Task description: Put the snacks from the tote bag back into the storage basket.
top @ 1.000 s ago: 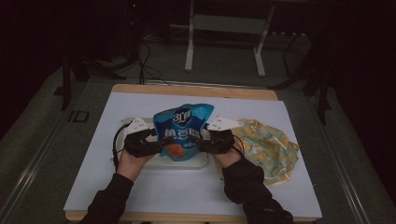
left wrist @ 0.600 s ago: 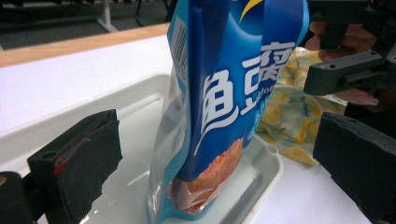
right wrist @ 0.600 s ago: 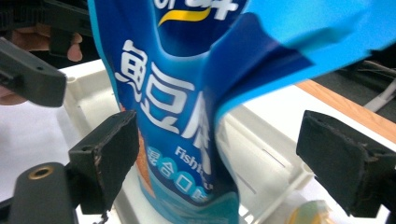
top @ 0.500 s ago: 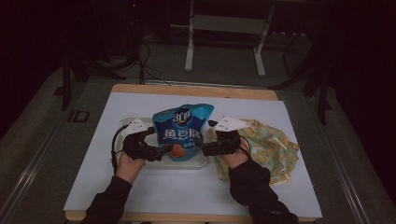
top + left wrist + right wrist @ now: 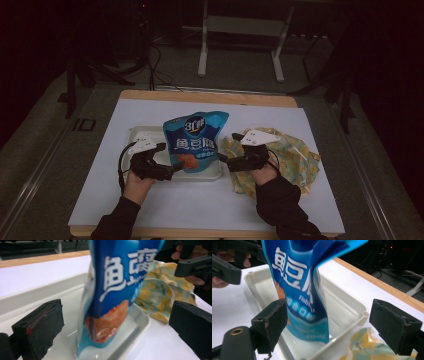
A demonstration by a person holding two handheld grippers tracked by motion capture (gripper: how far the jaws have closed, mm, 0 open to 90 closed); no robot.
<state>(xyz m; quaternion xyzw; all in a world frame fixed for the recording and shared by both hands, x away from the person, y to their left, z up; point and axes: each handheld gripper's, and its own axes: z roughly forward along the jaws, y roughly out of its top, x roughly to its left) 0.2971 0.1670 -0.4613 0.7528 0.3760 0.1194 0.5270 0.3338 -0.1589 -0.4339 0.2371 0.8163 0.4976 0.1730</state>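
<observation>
A blue snack bag (image 5: 195,140) with white print stands upright in a shallow white tray (image 5: 136,133) at mid-table. My left gripper (image 5: 172,167) sits at the bag's lower left and my right gripper (image 5: 225,160) at its lower right. Both have just been opening and are open. In the left gripper view the bag (image 5: 115,290) stands between the wide jaws of the left gripper (image 5: 115,327), clear of both pads. In the right gripper view the bag (image 5: 299,290) rises by the left jaw of the right gripper (image 5: 333,325), over the tray (image 5: 352,305).
A crumpled yellow patterned bag (image 5: 295,155) lies on the white sheet (image 5: 200,205) right of the tray, under my right hand. The table's wooden back edge (image 5: 210,95) runs behind. A metal stand (image 5: 240,45) is on the floor beyond.
Both grippers have opened off the bag's lower sides and drawn outward, the right one farther to the right. The bag stays standing in the tray.
</observation>
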